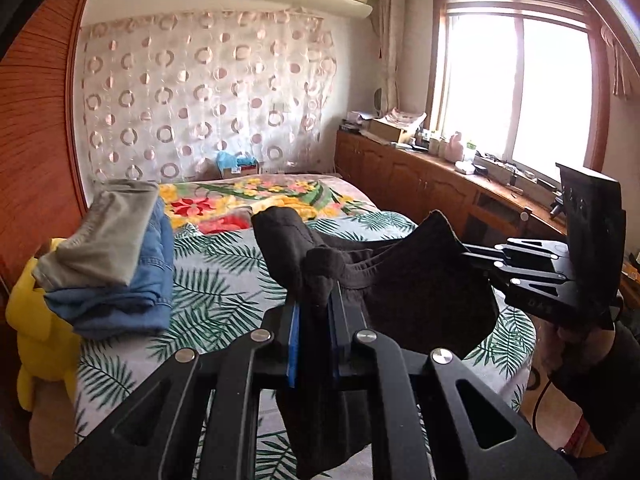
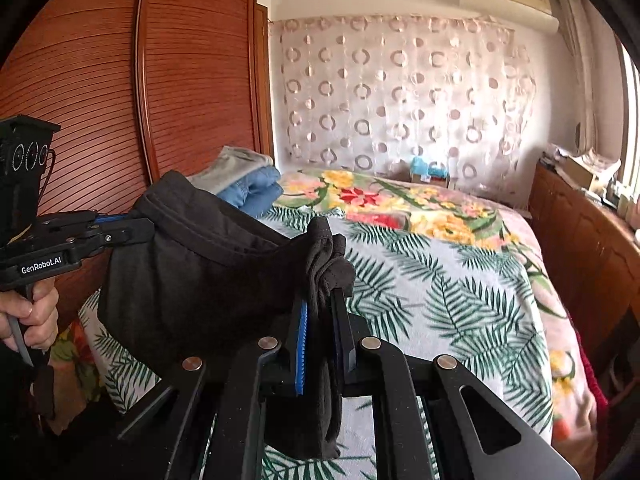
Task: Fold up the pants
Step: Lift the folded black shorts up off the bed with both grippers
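Left hand-held gripper (image 1: 316, 300) pinching one end of black pants (image 1: 416, 280), right hand-held gripper (image 2: 322, 300) pinching the other, garment slung between them above the leaf-print bed (image 2: 440, 280), folded clothes stack (image 1: 116, 256) near the wardrobe (image 2: 100, 92)

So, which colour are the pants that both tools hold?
The pants are black, shown best in the right wrist view.

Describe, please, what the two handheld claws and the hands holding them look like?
Both are matte black metal linkages with round silver pivot pins and slotted arms. The left claw has blue ribbed pads on its fingers; its side bears white "GenRobot.AI" lettering, and a boxy black camera mount sits on top. The right claw looks the same. A bare hand grips the left handle; a thin black cable trails below the right one.
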A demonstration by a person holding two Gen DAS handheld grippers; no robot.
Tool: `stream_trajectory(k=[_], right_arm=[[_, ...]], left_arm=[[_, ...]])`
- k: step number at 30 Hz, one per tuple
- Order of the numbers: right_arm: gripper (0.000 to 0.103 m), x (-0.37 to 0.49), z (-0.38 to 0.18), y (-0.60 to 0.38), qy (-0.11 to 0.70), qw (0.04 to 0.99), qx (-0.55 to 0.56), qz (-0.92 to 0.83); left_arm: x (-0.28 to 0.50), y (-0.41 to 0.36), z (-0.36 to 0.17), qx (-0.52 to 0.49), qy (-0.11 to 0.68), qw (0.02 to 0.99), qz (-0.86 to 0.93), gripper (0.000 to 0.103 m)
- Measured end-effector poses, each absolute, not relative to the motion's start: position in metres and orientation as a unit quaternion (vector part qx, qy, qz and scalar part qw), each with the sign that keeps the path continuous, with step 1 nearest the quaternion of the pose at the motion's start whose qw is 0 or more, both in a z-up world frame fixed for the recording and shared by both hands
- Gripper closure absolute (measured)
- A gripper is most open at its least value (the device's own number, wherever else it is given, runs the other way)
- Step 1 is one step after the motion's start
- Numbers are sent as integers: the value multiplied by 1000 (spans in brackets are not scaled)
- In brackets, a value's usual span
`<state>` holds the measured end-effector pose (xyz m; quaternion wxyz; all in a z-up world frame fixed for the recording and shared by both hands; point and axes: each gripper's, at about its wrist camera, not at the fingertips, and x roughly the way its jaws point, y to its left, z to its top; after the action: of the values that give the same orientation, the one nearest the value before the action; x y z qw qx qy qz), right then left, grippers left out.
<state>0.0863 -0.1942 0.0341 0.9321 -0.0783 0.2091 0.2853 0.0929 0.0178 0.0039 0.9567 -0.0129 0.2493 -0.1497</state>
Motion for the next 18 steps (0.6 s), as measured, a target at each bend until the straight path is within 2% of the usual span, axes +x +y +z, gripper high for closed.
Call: stream_trajectory(k=[18], right_arm=[[93, 156, 51, -130, 180, 921, -124, 321]], left_arm=[[125, 80, 11, -26, 228, 968, -98, 91]])
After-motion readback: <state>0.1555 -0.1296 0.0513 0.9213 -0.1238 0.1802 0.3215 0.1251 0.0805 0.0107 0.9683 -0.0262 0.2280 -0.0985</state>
